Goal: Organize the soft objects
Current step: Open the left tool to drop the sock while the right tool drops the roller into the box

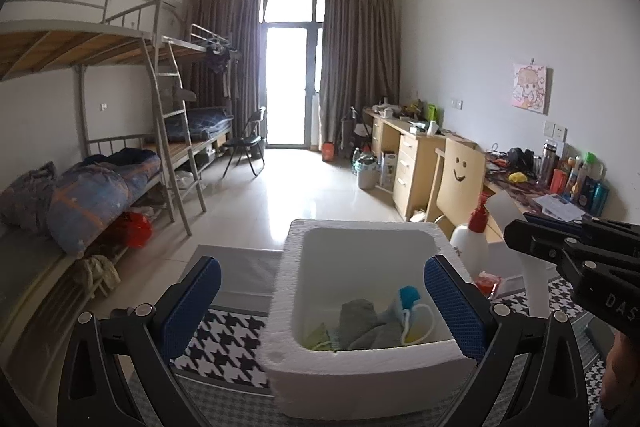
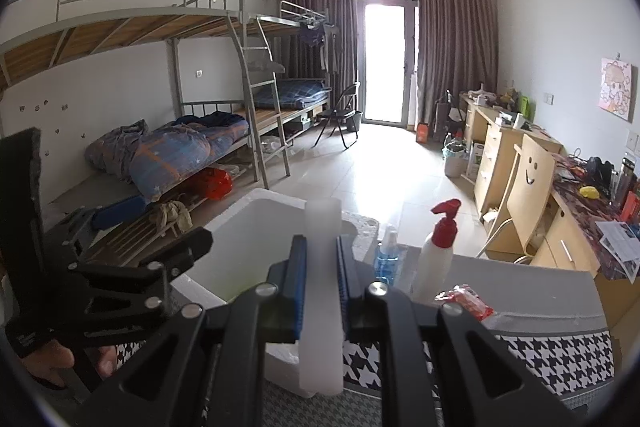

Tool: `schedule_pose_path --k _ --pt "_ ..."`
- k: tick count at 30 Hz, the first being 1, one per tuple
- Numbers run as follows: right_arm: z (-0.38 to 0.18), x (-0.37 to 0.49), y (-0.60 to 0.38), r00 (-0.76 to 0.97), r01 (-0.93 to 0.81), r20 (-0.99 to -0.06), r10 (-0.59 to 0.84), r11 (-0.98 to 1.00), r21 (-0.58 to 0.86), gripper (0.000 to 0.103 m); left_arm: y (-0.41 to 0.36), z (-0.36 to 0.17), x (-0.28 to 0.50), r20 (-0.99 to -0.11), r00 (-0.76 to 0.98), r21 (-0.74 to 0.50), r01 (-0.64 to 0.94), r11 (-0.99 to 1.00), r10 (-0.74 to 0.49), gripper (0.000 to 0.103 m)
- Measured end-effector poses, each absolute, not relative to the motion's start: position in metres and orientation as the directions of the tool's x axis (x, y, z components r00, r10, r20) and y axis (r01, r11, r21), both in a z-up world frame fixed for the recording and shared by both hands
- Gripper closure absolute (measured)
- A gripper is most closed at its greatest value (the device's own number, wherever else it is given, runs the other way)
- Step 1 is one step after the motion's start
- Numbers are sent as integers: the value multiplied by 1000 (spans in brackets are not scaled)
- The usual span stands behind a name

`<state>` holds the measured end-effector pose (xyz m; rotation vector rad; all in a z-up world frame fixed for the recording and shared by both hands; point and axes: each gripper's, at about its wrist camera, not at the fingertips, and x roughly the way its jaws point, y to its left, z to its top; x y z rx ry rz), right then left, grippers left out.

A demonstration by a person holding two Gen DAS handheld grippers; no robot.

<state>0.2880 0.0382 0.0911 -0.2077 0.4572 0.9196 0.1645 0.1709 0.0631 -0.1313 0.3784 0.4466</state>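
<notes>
A white foam box (image 1: 360, 367) stands on a houndstooth cloth (image 1: 228, 343). Inside it lie a grey cloth (image 1: 360, 319), a green cloth (image 1: 318, 337) and a blue and white soft item (image 1: 412, 311). My left gripper (image 1: 322, 307) is open, its blue pads to either side of the box. My right gripper (image 2: 322, 267) is shut on a flat white foam slab (image 2: 322, 291), held upright on edge beside the box (image 2: 248, 239). The slab also shows in the left wrist view (image 1: 536, 283), held by the right gripper.
A white spray bottle with a red top (image 2: 438, 251), a blue bottle (image 2: 386, 259) and a red packet (image 2: 466, 301) stand on the table by the box. Bunk beds (image 1: 100, 167) line the left wall, desks and a wooden chair (image 1: 460, 179) the right.
</notes>
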Motion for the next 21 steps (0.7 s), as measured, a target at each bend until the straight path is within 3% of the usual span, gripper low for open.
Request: schedule_pose_path --k 21 --pt "86 298 73 488 -818 -502 714 575 23 85 187 52 138 -379 828 -48 -464 884 414 1"
